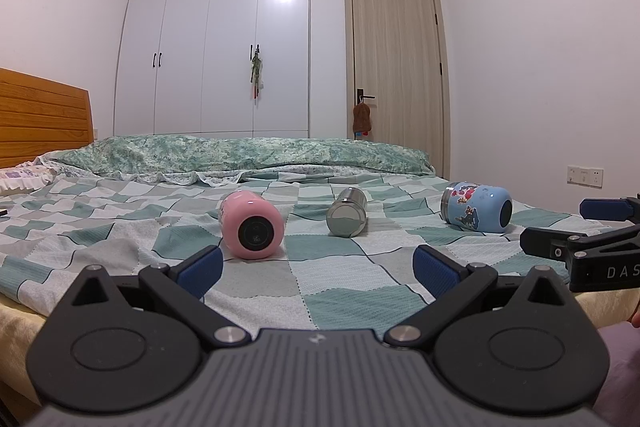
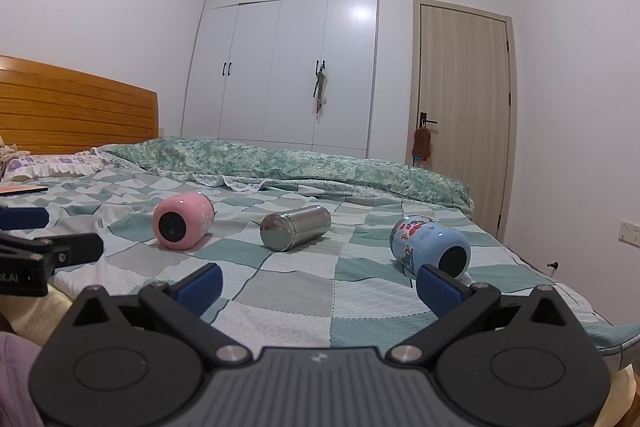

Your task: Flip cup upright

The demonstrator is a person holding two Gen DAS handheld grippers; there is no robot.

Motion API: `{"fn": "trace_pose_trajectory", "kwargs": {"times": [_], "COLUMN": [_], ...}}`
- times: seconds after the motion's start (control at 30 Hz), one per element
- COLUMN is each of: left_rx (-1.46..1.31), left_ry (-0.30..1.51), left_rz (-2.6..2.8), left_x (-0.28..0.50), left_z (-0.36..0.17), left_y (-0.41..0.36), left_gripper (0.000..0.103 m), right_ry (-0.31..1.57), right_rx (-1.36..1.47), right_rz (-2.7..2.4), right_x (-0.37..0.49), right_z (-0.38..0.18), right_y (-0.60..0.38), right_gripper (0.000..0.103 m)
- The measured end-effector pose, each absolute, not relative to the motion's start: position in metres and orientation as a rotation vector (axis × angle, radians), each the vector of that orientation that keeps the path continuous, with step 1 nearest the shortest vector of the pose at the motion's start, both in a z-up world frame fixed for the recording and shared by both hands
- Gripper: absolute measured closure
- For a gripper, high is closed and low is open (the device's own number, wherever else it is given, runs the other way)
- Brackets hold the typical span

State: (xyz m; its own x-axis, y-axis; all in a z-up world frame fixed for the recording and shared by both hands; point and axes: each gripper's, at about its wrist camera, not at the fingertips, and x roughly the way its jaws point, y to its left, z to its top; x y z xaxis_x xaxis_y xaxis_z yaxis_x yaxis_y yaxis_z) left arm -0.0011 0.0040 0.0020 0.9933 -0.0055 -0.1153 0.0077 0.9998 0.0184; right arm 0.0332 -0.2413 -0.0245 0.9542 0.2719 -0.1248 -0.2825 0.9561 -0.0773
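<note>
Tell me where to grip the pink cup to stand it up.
Likely best across the round body of the pink cup, mid-length, coming from above with the left hand-held gripper. The cup lies on its side on the checked bedspread, dark end facing the camera, so both curved sides are exposed.

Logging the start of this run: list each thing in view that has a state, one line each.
pink cup: lying on its side on the bed.
steel cup: lying on its side.
blue cup: lying on its side.
left hand-held gripper: open, empty.
right hand-held gripper: open, empty.
wardrobe: doors shut.
door: shut.
</note>
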Motion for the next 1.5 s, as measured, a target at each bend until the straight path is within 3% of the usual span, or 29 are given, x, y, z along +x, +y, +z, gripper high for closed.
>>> {"fn": "trace_pose_trajectory", "kwargs": {"times": [1.07,1.5], "left_rx": [0.017,0.041], "left_ry": [0.119,0.189], "left_rz": [-0.004,0.029], "left_x": [-0.002,0.040], "left_z": [0.001,0.036], "left_y": [0.002,0.008], "left_gripper": [0.000,0.000], "right_ry": [0.117,0.158], "right_rx": [-0.096,-0.095], "right_rz": [0.282,0.358], "right_x": [0.031,0.076], "right_z": [-0.025,-0.009], "right_y": [-0.239,-0.223], "right_gripper": [0.000,0.000]}}
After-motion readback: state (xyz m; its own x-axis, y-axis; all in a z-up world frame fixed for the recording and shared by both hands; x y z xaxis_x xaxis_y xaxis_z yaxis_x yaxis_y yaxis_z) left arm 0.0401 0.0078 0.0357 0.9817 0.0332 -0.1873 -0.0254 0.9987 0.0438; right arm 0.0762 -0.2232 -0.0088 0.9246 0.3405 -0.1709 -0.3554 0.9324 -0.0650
